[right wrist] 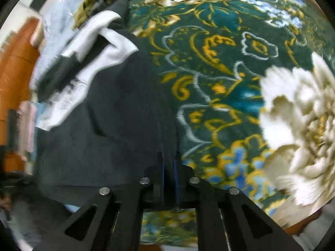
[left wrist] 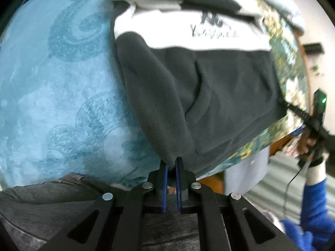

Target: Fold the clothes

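Observation:
A dark grey and white sweatshirt (left wrist: 219, 87) with dark lettering on its white chest lies across a blanket-covered bed. My left gripper (left wrist: 171, 162) is shut on the sweatshirt's near left hem corner, which is lifted a little off the blue blanket (left wrist: 62, 83). In the right wrist view the same sweatshirt (right wrist: 108, 125) stretches away to the left. My right gripper (right wrist: 169, 156) is shut on its near right hem edge. The right gripper also shows in the left wrist view (left wrist: 314, 117), held by a hand.
A green blanket (right wrist: 219, 73) with gold scrolls and large white flowers covers the bed on the right. Light blue and olive clothes (right wrist: 69, 14) are piled at the far end. An orange wooden bed frame (right wrist: 14, 73) stands at the left.

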Action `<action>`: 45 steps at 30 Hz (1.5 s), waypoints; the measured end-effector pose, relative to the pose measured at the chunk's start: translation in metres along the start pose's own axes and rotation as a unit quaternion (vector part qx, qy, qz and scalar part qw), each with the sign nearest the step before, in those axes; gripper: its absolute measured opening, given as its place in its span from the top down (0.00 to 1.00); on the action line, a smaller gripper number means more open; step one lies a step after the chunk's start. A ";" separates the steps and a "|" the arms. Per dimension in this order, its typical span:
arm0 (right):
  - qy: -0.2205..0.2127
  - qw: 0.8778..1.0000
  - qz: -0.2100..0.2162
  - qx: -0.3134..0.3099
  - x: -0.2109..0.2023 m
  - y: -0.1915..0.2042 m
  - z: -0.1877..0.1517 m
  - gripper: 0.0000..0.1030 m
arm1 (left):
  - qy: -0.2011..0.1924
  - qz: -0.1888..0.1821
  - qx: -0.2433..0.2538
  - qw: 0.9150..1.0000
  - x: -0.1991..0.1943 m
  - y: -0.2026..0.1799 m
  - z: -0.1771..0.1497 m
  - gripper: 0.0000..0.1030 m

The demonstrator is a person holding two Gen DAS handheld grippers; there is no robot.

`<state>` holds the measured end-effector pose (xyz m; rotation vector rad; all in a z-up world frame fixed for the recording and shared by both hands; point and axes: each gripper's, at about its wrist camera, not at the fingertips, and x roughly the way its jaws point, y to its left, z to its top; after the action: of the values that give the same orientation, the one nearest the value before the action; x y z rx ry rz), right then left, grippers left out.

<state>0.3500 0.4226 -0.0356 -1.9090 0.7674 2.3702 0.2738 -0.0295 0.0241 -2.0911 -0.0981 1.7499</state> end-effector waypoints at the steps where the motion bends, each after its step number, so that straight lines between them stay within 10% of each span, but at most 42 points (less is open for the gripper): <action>1: -0.010 0.999 0.027 0.016 -0.008 -0.003 0.003 0.93 | -0.012 -0.016 -0.005 1.000 -0.006 0.001 0.001 0.94; 12: -0.119 0.948 0.277 0.106 -0.069 0.009 0.083 0.93 | -0.164 -0.201 -0.140 0.956 -0.061 0.086 0.053 0.95; 25: -0.102 0.946 0.245 0.185 0.010 0.076 0.242 0.92 | -0.194 -0.265 -0.295 0.897 -0.014 0.148 0.167 0.93; 29: -0.084 0.955 0.211 0.191 0.036 0.084 0.258 0.92 | -0.192 -0.298 -0.293 0.888 -0.004 0.155 0.172 0.76; 33: -0.082 0.964 0.193 0.164 0.030 0.086 0.260 0.82 | -0.239 -0.275 -0.237 0.901 -0.027 0.154 0.154 0.43; 39: -0.140 0.976 0.132 0.098 -0.017 0.076 0.252 0.62 | -0.280 -0.102 -0.091 0.950 -0.045 0.126 0.135 0.40; 45: -0.089 0.991 0.040 0.096 0.008 0.050 0.242 0.62 | -0.270 -0.010 0.058 0.961 -0.025 0.065 0.152 0.40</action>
<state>0.1108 0.4661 0.0099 -1.5996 1.0324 2.3694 0.1102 -0.0570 0.0051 -1.4785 -0.1641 2.2083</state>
